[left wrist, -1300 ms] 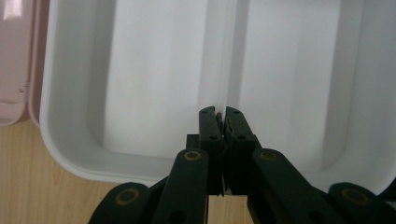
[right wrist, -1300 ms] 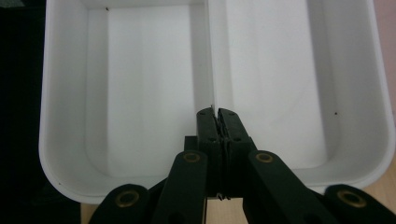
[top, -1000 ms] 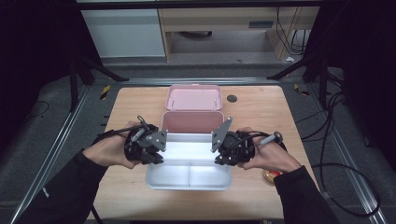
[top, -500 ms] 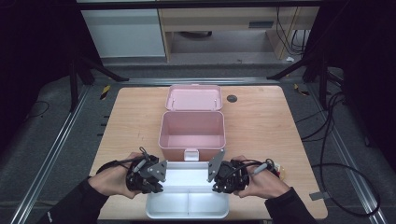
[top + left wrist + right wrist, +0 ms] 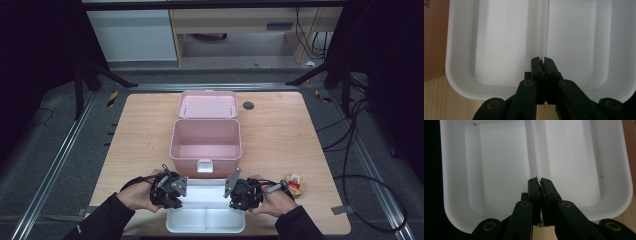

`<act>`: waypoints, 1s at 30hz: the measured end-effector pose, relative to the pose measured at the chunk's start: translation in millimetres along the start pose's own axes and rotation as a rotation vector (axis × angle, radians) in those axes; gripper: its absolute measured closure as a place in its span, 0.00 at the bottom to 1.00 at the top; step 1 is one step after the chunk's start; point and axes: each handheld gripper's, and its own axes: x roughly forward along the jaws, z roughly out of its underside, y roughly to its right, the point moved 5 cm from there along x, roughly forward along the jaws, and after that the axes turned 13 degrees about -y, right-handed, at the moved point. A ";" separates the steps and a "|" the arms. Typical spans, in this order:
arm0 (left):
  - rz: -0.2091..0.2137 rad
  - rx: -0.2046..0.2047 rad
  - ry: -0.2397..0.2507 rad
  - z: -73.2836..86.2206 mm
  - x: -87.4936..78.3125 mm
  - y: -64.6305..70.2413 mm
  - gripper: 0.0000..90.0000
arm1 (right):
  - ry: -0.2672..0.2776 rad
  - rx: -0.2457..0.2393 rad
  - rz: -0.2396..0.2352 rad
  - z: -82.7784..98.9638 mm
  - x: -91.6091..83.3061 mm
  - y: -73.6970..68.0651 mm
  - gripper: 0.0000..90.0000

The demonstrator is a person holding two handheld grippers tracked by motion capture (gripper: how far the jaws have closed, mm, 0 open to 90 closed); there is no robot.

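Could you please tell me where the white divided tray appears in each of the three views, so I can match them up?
High view: the white tray lies at the bottom centre, in front of the pink box, between the two grippers.
Left gripper view: the tray spans the frame beyond the jaws.
Right gripper view: the tray spans the frame likewise.
Shared landmark: the tray's centre divider, which each gripper pinches.

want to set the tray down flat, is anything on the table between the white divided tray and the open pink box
Nothing visible. The white divided plastic tray, clamped by both grippers on its centre divider, sits just in front of the open pink plastic box, with bare wooden table around it.
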 end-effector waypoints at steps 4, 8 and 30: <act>-0.023 0.001 -0.025 -3.1 9.9 -9.0 0.98 | -0.007 0.019 0.012 1.6 12.8 6.3 0.97; -0.030 0.009 -0.044 -4.2 16.9 -10.4 0.98 | -0.004 0.030 0.017 3.1 22.4 10.6 0.96; -0.125 -0.272 0.194 21.4 -15.3 -11.1 0.50 | 0.193 0.310 0.148 24.1 -21.8 27.7 0.36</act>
